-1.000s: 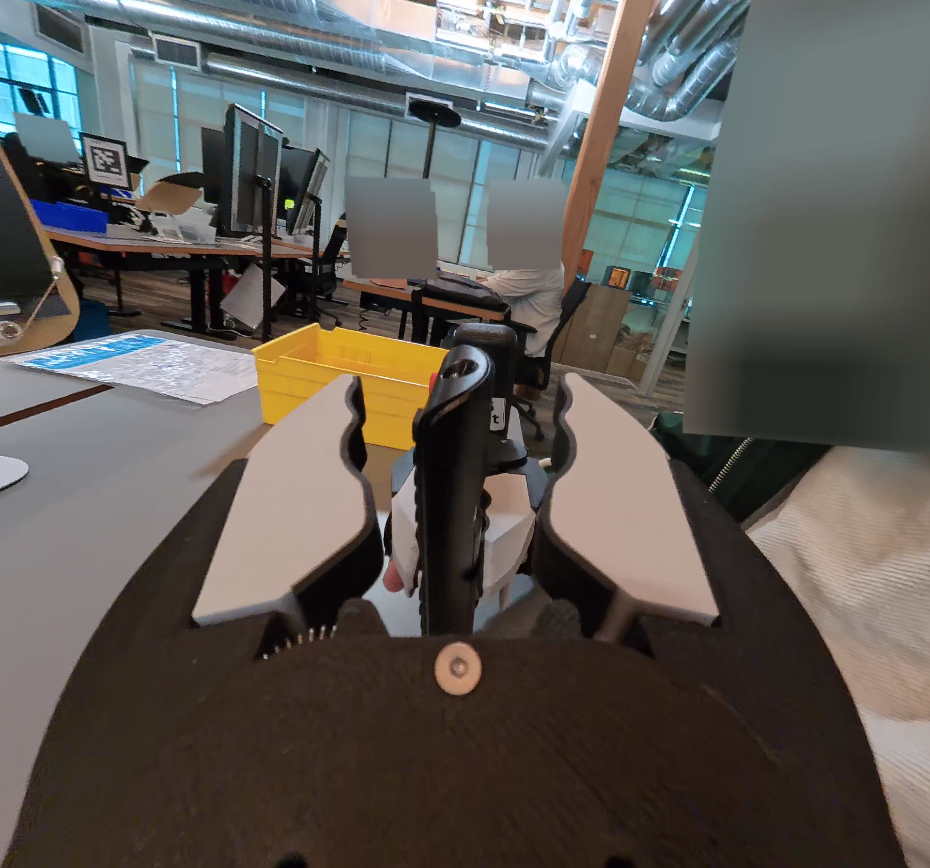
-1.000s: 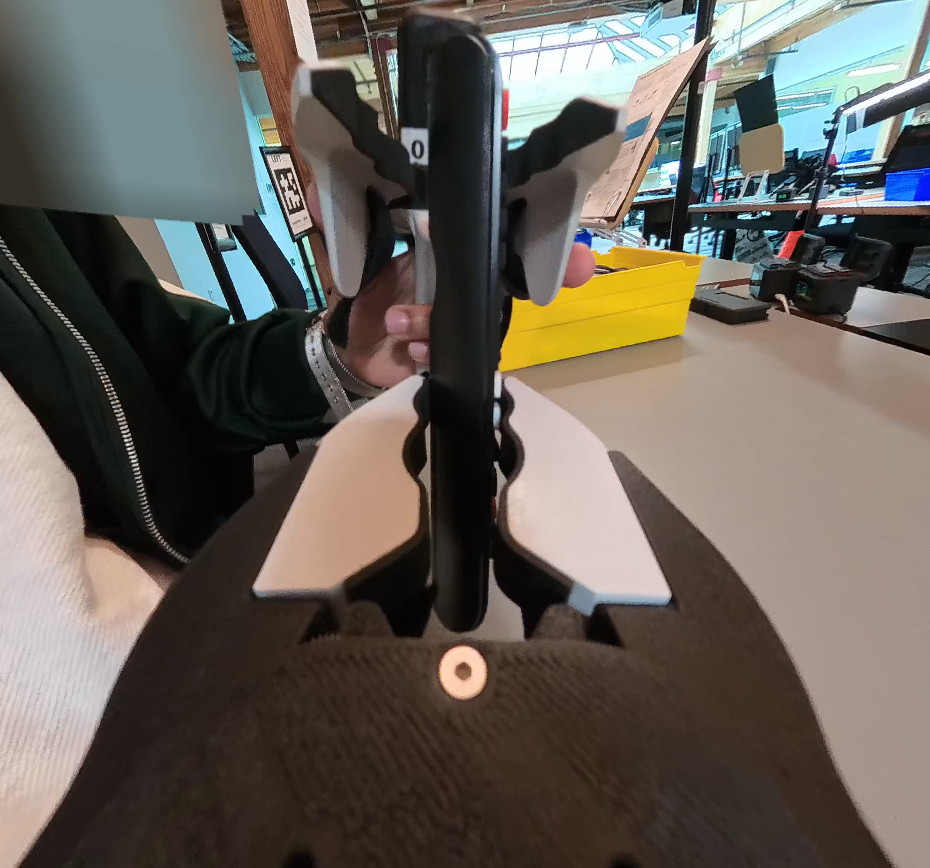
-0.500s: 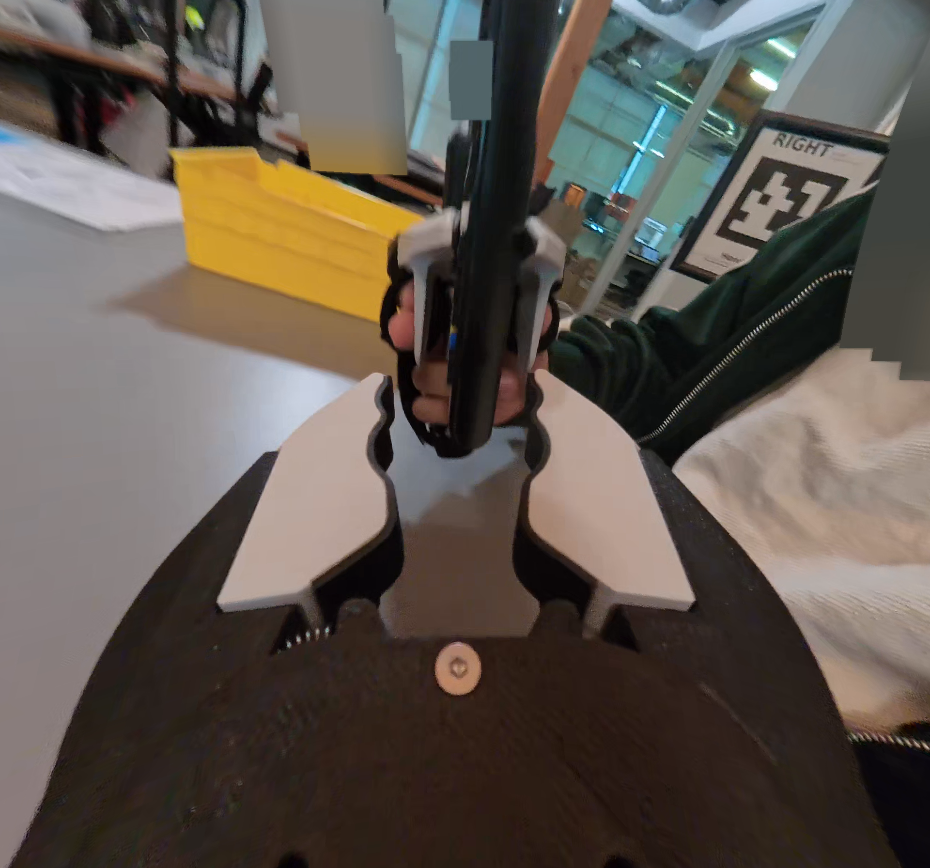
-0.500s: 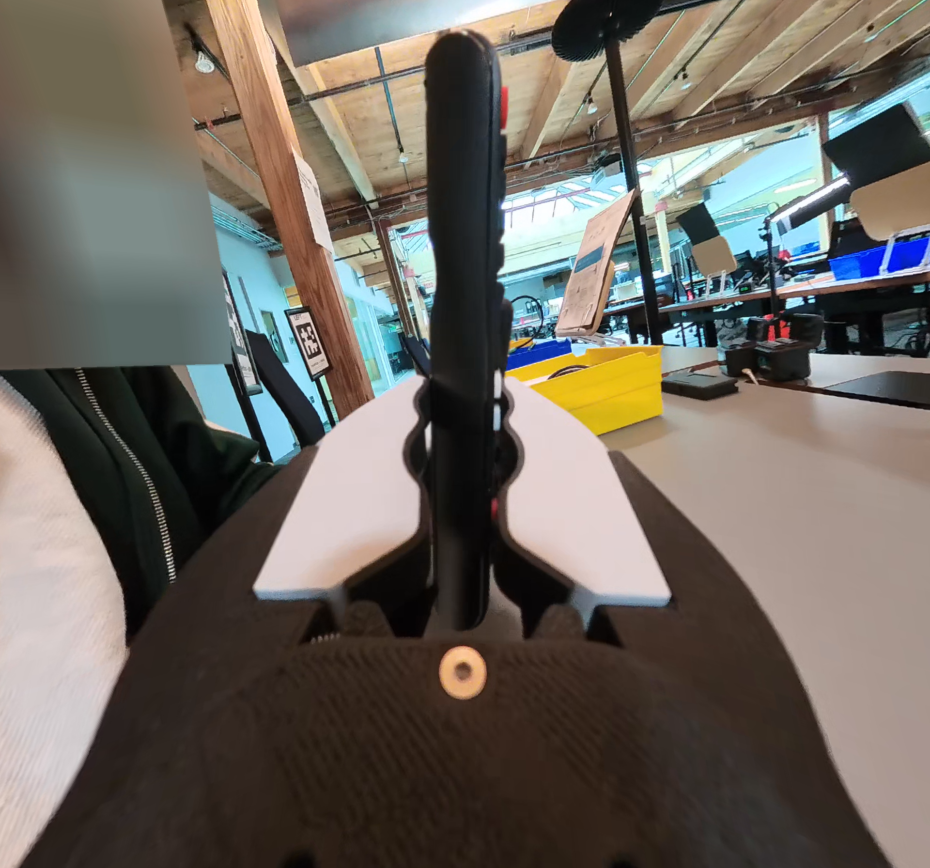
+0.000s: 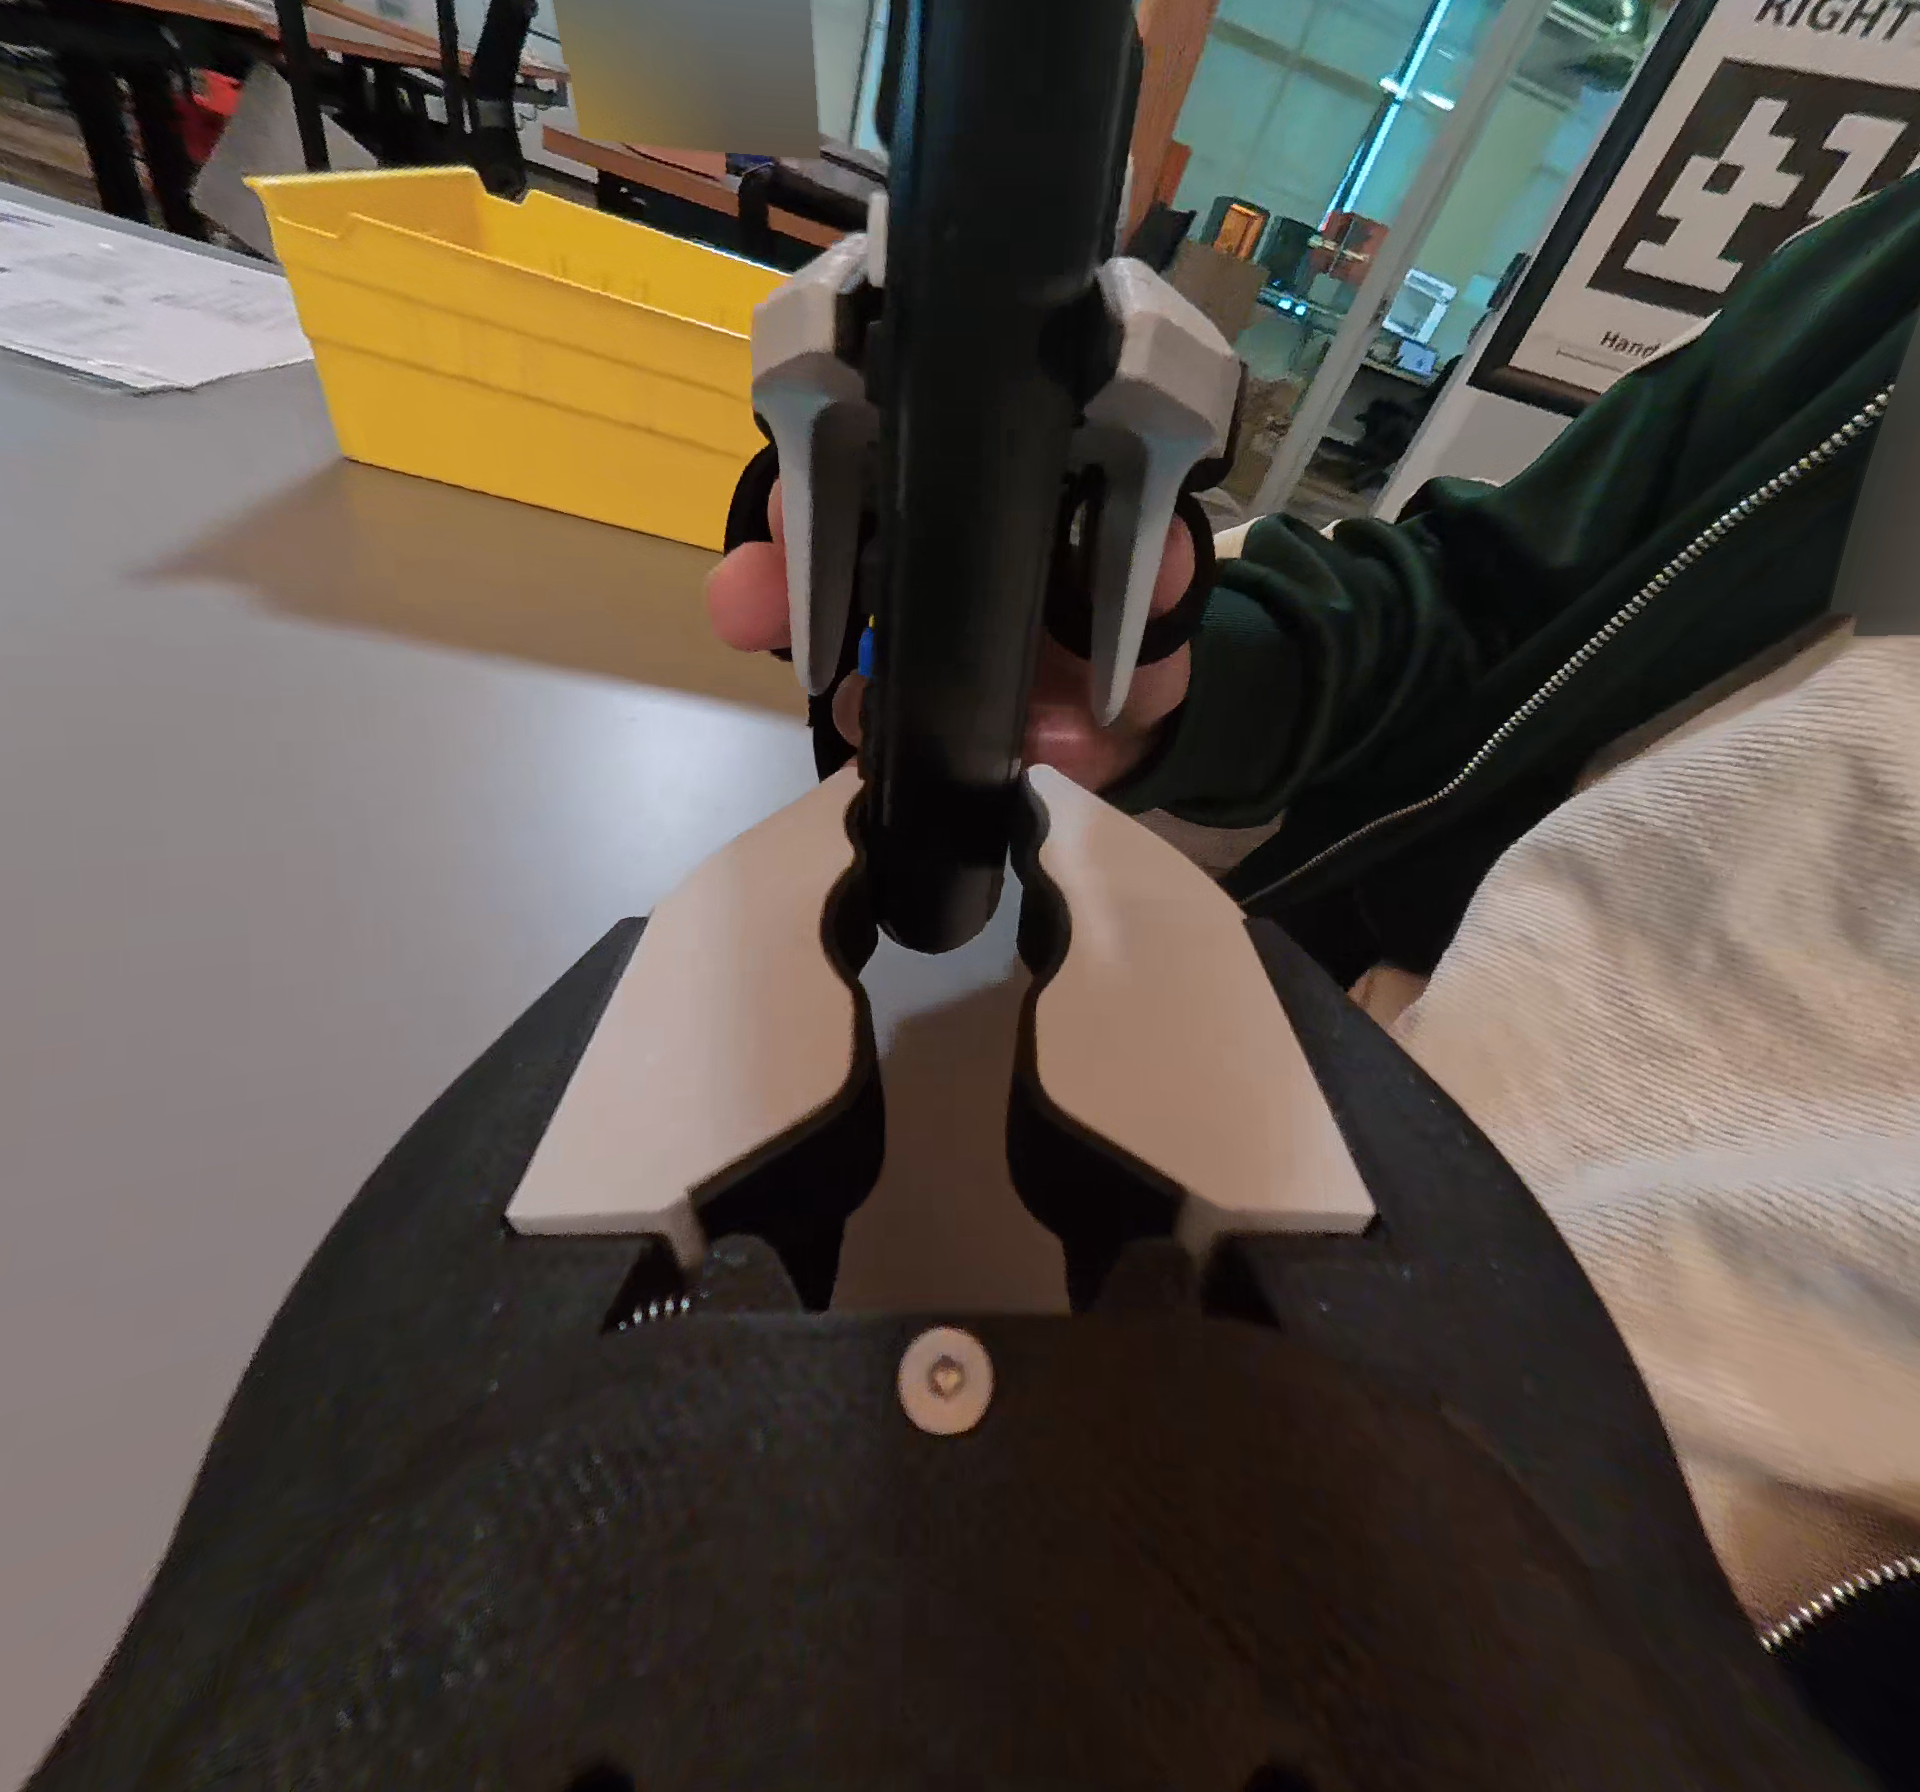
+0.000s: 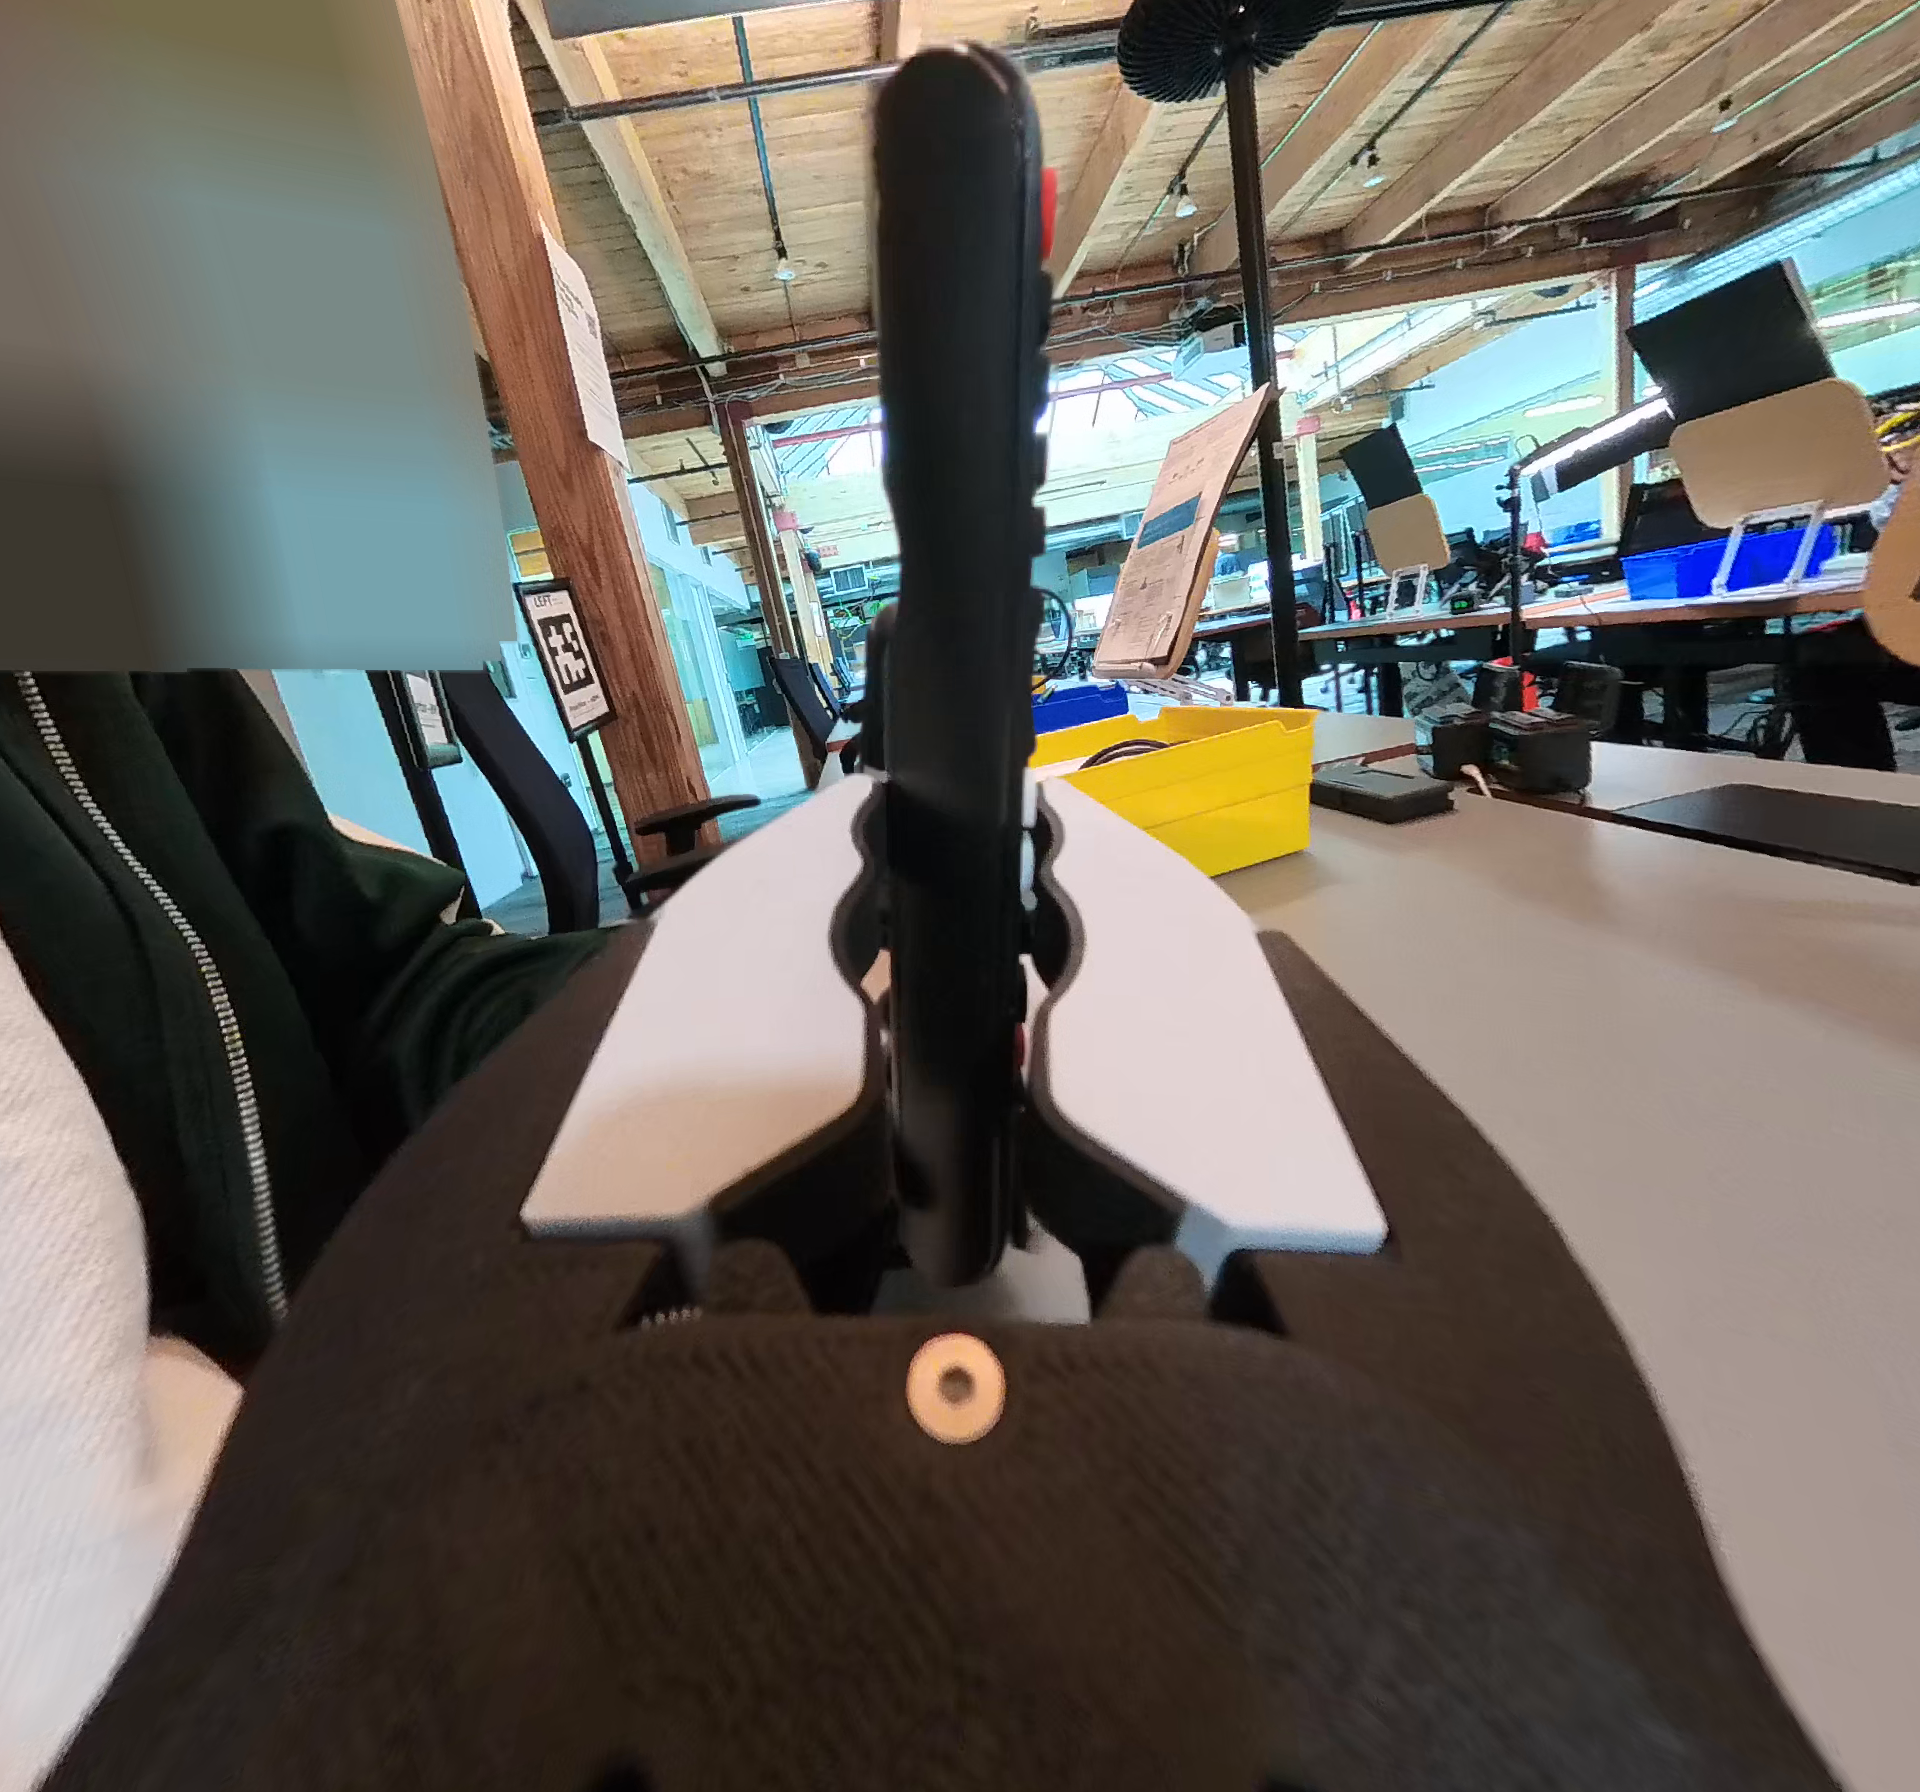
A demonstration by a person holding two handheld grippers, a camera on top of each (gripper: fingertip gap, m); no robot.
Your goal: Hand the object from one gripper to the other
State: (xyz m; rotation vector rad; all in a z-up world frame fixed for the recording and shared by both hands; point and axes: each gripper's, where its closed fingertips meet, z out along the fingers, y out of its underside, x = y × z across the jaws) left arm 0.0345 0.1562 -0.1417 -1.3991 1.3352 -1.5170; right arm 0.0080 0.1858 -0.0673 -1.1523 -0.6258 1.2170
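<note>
The left gripper [image 5: 943,797] is pinching the lower end of the remote [image 5: 966,495]. Its jaws are drawn in to about the remote's width, and both fingertips appear to be pressing the black body, with only the last bit of the remote sitting between them. The right gripper [image 6: 951,786] is clamping the same remote higher up, jaws narrowed tight on its sides. In the right wrist view the remote is running from deep in that gripper's throat out past the tips toward the ceiling.

The remote is standing roughly upright in the air, on the near side of the bin [image 5: 499,340] and above the table [image 5: 312,807]. It is touching neither. A hand [image 5: 1060,734] in a green sleeve [image 5: 1455,599] is working the right gripper, to the right of the bin as the left wrist view shows it.

By my reading, the handover is sitting at its overlap: both grippers are bearing on the remote at once, and the right one is not yet letting go. The left hold is looking shallow, right at the tip. The next move is therefore calling for a firm squeeze on the left before the right jaws are opening. The right gripper should then be drawing back straight along the remote, so the long top-heavy body is not levering out of the left tips.
</note>
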